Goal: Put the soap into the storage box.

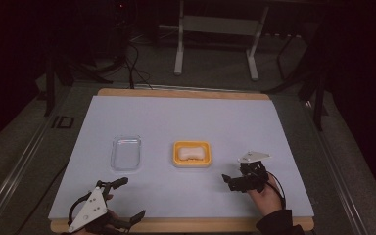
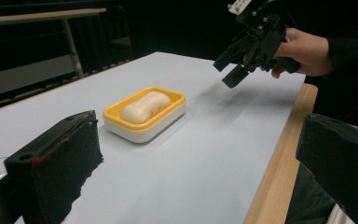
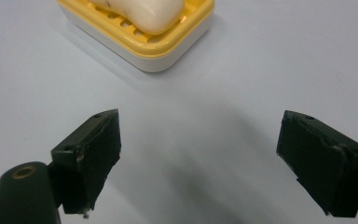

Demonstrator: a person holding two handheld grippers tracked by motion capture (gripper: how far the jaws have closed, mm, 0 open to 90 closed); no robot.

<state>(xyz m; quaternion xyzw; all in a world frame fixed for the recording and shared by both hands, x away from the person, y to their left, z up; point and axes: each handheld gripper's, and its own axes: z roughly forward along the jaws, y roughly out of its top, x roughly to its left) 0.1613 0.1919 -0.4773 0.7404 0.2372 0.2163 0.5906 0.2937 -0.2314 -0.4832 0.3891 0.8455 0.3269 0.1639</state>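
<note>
- Nearest the camera in the high view, the left gripper (image 1: 126, 199) sits at the front edge of the table (image 1: 186, 117), its jaws spread wide with nothing between them.
- Farther right, the right gripper (image 1: 229, 180) hangs above the table in the person's right hand (image 1: 266, 196), jaws also wide apart and empty; in the right gripper view its two black pads frame bare tabletop, with the soap dish (image 3: 144, 44) just ahead.
- Beyond both grippers, near the table's middle, the yellow soap dish (image 1: 192, 153) holds a pale bar of soap (image 1: 192, 152) lying in its slotted tray.
- To its left, well apart, a clear plastic lid (image 1: 126, 153) lies flat on the table.
- By my reading this is the approach step: the right gripper is closing in on the soap, nothing is gripped yet.
- Soap's long axis runs left to right across the table in the high view; the bar is rounded at both ends, so it shows no distinct front.
- Next move likely calls for carrying the right gripper forward and left over the dish, lowering the jaws either side of the bar's short width, then closing gently, since the soap looks smooth and could slip.
</note>
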